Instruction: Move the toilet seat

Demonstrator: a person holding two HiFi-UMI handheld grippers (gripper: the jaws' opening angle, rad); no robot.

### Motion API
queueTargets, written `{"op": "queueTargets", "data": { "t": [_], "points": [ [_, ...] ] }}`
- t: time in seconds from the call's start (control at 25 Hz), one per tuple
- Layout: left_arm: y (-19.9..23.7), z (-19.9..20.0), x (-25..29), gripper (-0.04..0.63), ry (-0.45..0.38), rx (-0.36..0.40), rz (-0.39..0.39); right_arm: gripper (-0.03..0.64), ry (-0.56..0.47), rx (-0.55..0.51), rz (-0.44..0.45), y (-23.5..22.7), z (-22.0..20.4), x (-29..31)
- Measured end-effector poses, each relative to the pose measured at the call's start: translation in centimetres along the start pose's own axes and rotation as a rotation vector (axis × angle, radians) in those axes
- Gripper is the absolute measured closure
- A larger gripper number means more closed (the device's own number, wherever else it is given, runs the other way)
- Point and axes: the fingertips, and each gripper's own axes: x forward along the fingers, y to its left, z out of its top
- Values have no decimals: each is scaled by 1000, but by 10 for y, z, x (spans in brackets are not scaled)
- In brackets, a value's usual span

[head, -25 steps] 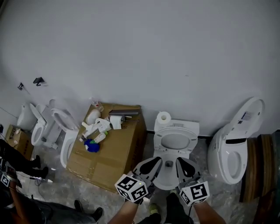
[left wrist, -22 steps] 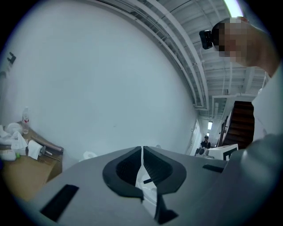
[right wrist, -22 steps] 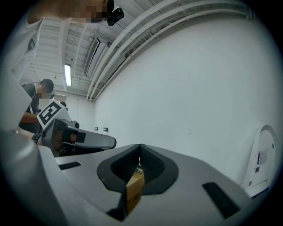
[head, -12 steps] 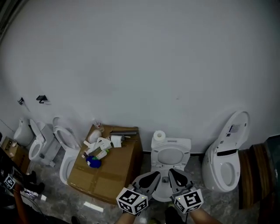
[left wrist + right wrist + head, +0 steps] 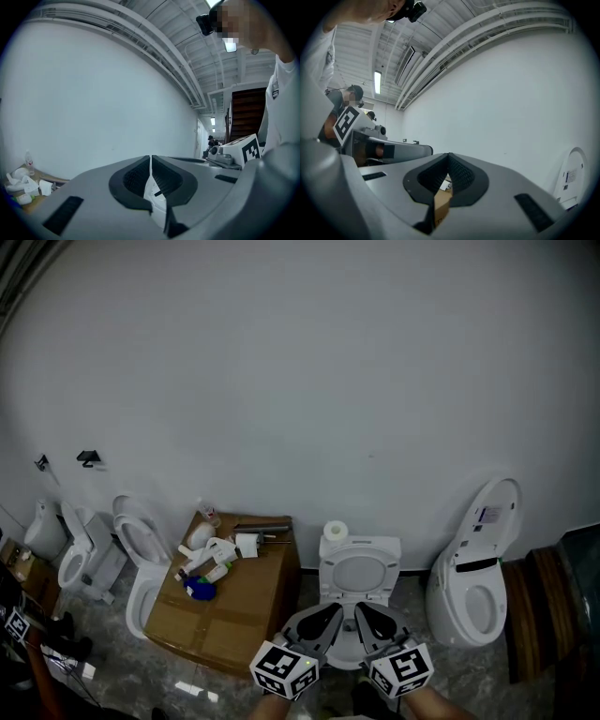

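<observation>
Head view: arms are cut off at the bottom edge. Only the marker cubes and finger backs of the left gripper (image 5: 323,617) and right gripper (image 5: 368,617) show, and they cover the front of the toilet (image 5: 359,547) bowl. The seat (image 5: 361,575) is the white ring just above them, at the tank end. Can't tell if it lies flat or is tipped up, and contact isn't readable here. A roll (image 5: 335,532) sits on the tank. A box (image 5: 234,601) is just left of the toilet; the clutter (image 5: 211,559) on it is too small to name. A second toilet (image 5: 469,592) stands to the right with its lid up, and more stand far left. The floor (image 5: 122,662) is grey and mottled, the wall (image 5: 300,381) plain white.

Compared with a second ago, the toilet sits lower and smaller in frame with more wall above it. The grippers have dropped toward the bottom edge, still side by side in front of the bowl. The seat looks unchanged.

Left gripper view: fingers (image 5: 136,176) pressed together, nothing between them. White porcelain shows through the notch below the tips, but which part is unclear. No seat outline is visible. Mostly wall and ribbed ceiling (image 5: 187,42).

Right gripper view: fingers pressed together, empty. Cardboard shows through the notch. The raised lid (image 5: 572,178) of the second toilet is at the right edge, partly cut off.
</observation>
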Motion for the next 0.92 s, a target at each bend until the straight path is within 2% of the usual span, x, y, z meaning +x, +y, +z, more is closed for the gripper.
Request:
{"op": "queueTargets", "data": {
  "t": [0.92],
  "points": [
    [-8, 9, -9, 572, -23, 49, 27, 604, -10, -30, 0, 3, 5, -8]
  ]
}}
